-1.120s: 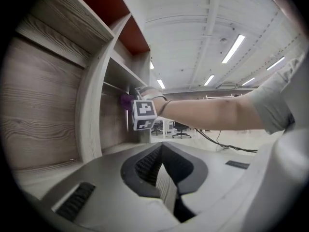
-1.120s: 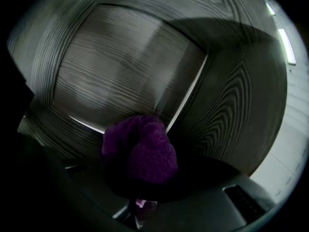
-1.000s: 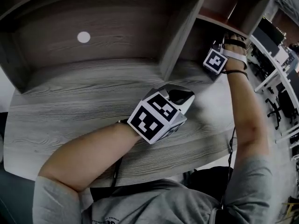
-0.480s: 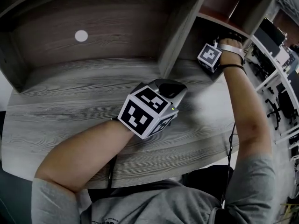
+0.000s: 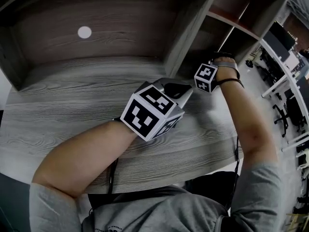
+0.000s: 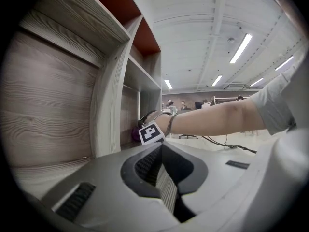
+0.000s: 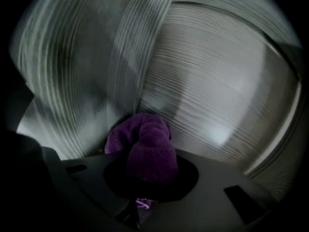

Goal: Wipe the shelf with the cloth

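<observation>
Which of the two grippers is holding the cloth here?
The right gripper: its jaws are clamped on the purple cloth. The left gripper is shut with nothing between its jaws.

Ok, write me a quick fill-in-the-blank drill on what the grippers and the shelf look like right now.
1. The right gripper is shut on a ___ cloth.
2. The left gripper, jaws together, holds ___.
3. The round dot on the back of the shelf is ___.

Missing words: purple; nothing; white.
</observation>
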The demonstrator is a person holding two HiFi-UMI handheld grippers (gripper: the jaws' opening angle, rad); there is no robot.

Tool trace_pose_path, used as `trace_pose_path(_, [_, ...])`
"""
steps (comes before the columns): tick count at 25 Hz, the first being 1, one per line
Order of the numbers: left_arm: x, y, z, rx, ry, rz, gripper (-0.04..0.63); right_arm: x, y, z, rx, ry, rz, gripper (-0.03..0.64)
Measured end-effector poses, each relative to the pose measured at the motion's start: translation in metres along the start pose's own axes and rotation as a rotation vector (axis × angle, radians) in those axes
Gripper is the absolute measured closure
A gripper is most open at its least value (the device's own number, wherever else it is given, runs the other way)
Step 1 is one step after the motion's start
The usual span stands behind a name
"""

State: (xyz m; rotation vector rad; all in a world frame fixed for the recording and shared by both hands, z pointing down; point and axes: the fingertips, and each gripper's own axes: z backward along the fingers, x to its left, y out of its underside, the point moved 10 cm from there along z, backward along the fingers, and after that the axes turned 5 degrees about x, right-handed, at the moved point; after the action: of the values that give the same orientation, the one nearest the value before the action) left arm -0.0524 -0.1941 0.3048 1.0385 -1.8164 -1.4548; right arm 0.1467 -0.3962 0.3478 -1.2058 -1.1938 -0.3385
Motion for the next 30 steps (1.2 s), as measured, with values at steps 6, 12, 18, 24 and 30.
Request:
trace_pose_path(6, [0.001, 0.0, 0.0, 0.003, -0.001, 0.001, 0.583, 0.006, -0.002, 0.006, -0.107, -0.16, -0.046, 0.552])
trace_pose_path(12, [0.0, 0.0, -0.001, 0.003, 0.002, 0.001, 0.583, -0.052, 0.057, 0.049, -0.087, 0.281, -0.183, 0.552])
trace_pose_path(18, [-0.003, 0.003, -0.002, 0.009, 0.004, -0.011, 0.583, -0.084, 0.108, 0.063, 0.068, 0.62, -0.206, 0.552])
trace_pose_path(24, [-0.002, 0.004, -0.003, 0.014, 0.008, -0.006, 0.583, -0.07, 0.112, 0.044, 0.122, 0.412, -0.187, 0.552])
trace_pose_path(30, [-0.001, 0.006, -0.003, 0.024, 0.005, 0.001, 0.583, -0.028, 0.079, 0.043, 0.006, 0.287, -0.128, 0.552])
